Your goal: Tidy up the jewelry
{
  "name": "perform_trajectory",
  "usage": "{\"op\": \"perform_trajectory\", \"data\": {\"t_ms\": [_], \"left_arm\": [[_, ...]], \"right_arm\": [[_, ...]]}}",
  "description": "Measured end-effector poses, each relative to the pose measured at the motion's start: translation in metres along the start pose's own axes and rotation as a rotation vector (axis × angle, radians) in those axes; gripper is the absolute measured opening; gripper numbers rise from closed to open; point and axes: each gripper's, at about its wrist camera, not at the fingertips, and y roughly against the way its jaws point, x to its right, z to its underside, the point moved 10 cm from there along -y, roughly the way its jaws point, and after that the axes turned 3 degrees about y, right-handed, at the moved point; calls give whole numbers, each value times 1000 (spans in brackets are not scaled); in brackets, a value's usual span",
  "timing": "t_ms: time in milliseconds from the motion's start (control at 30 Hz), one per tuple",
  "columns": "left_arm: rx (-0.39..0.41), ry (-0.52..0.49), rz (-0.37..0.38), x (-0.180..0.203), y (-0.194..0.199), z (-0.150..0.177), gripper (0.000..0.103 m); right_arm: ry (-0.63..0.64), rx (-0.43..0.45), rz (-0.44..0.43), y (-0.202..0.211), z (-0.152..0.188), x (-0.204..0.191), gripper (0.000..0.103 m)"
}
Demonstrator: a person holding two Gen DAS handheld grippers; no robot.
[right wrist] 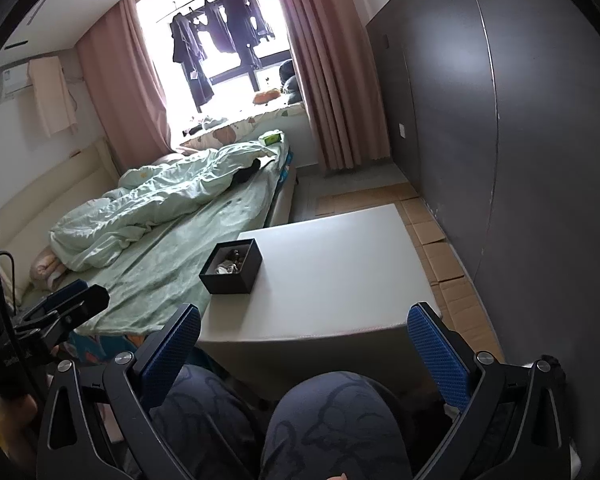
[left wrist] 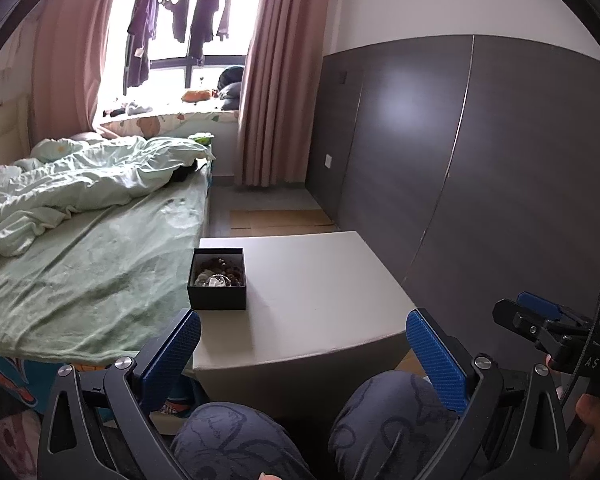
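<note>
1. Plainly spread wide and empty: left claw (left wrist: 302,354) and right claw (right wrist: 304,350), held back over the knees.
2. Sits on the surface (left wrist: 320,280), left edge beside the bed: black box (left wrist: 217,278).
3. Probably light, tangly, slippery: jewelry (left wrist: 216,272) inside; best pinched by a single strand.

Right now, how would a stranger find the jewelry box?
Find the white table beside the bed. The black box sits at its bed-side edge, lid off, with beads inside. It is the only item on the table.

open black box (left wrist: 217,280) of jewelry (left wrist: 219,271) on table's left edge
</note>
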Motion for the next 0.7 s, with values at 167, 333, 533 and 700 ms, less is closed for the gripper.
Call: {"op": "perform_trajectory", "data": {"t_ms": [167,333,533,700], "left_arm": [[7,5,0,1,2,1,103],[2,15,2,-1,3,1,103],[0,22,2,-3,2,2,103],[3,36,4,-5,4,1,103]], "right_arm": [[1,-9,-10,2,2,0,103],[-3,-6,-8,4,0,3,103],[-17,-7,-22,5,1,2,103],[-5,4,-17,10,-2,-3,103]]}}
